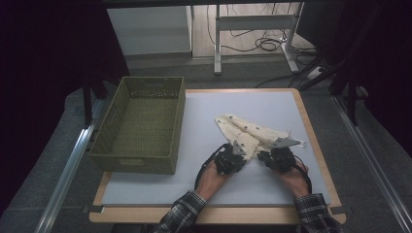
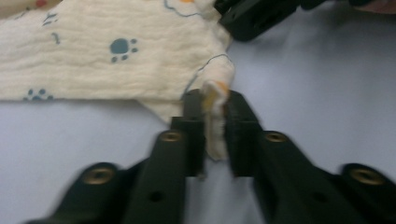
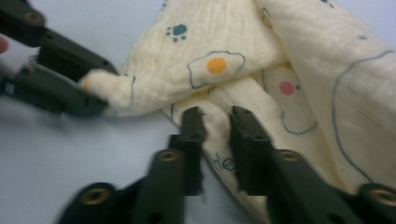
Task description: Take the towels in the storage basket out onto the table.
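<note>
A cream cloth (image 1: 252, 132) printed with paw marks and fried eggs lies crumpled on the white mat, right of centre. My left gripper (image 1: 237, 154) sits at the cloth's near edge, and in the left gripper view (image 2: 215, 123) its jaws are shut on a corner of the cloth (image 2: 116, 56). My right gripper (image 1: 278, 151) is just to the right of it. In the right gripper view (image 3: 215, 135) its jaws pinch a fold of the cloth (image 3: 243, 46), and the left gripper (image 3: 70, 88) holds the neighbouring corner at the left.
An olive woven basket (image 1: 141, 125) stands on the left part of the table, with nothing inside. The white mat (image 1: 204, 111) covers a wooden tabletop (image 1: 311, 131). Table legs and cables are on the floor behind.
</note>
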A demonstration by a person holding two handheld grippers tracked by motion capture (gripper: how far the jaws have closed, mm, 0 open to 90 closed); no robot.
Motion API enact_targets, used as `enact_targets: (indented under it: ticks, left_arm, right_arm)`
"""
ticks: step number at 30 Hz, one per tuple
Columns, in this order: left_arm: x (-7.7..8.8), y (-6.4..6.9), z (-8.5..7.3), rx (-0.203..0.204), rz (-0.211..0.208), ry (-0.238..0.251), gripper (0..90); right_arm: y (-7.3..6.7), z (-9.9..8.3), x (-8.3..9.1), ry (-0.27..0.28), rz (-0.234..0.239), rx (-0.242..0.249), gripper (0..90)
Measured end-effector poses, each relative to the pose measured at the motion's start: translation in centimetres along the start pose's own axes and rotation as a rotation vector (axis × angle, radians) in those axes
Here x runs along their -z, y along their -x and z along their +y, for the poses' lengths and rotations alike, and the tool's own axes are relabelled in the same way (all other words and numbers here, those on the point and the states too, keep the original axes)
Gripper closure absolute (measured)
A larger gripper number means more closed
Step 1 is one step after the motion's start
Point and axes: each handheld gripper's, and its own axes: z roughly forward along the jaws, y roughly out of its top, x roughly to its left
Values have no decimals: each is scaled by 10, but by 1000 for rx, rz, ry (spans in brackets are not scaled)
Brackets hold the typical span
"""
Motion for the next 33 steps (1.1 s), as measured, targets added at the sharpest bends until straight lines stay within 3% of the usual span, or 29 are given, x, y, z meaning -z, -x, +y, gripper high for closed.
enact_targets:
  ticks: [1,4,5,7,9,11,17,19,20,23,25,29,30,31,33]
  left_arm:
    - [0,0,0,0,0,0,853]
    - [19,-17,-6,71,-2,51,853]
    - [19,-17,-6,71,-2,51,852]
    - [37,-29,-12,110,16,69,847]
    - [43,-33,-13,118,26,74,841]
    - [55,-38,-17,132,45,87,836]
    - [79,-51,-24,182,82,121,828]
    - [78,-55,-24,199,97,104,813]
    - [73,-60,-25,212,123,75,799]
    - [66,-64,-26,233,123,37,647]
    - [61,-63,-29,228,128,20,605]
    - [61,-55,-35,215,74,46,563]
    - [62,-53,-36,205,51,58,563]
    - [61,-48,-38,199,24,56,562]
    - [60,-45,-39,188,13,55,559]
  right_arm:
    - [0,0,0,0,0,0,863]
    - [1,-1,6,-15,-1,19,881]
    - [1,-1,6,-15,-1,19,881]
    - [9,-5,19,3,11,-6,881]
    - [12,-6,25,6,4,-13,880]
    - [22,-10,43,7,-18,-19,880]
    - [37,-18,66,-12,-71,-30,876]
    - [43,-22,72,-20,-79,-45,874]
    - [46,-24,75,-22,-78,-62,862]
    - [47,-26,78,-11,-56,-82,815]
    - [43,-26,83,7,-39,-83,766]
    - [29,-24,88,25,36,-73,739]
    - [29,-24,88,25,36,-73,739]
    - [22,-23,84,23,74,-72,729]
    - [17,-23,80,18,93,-69,717]
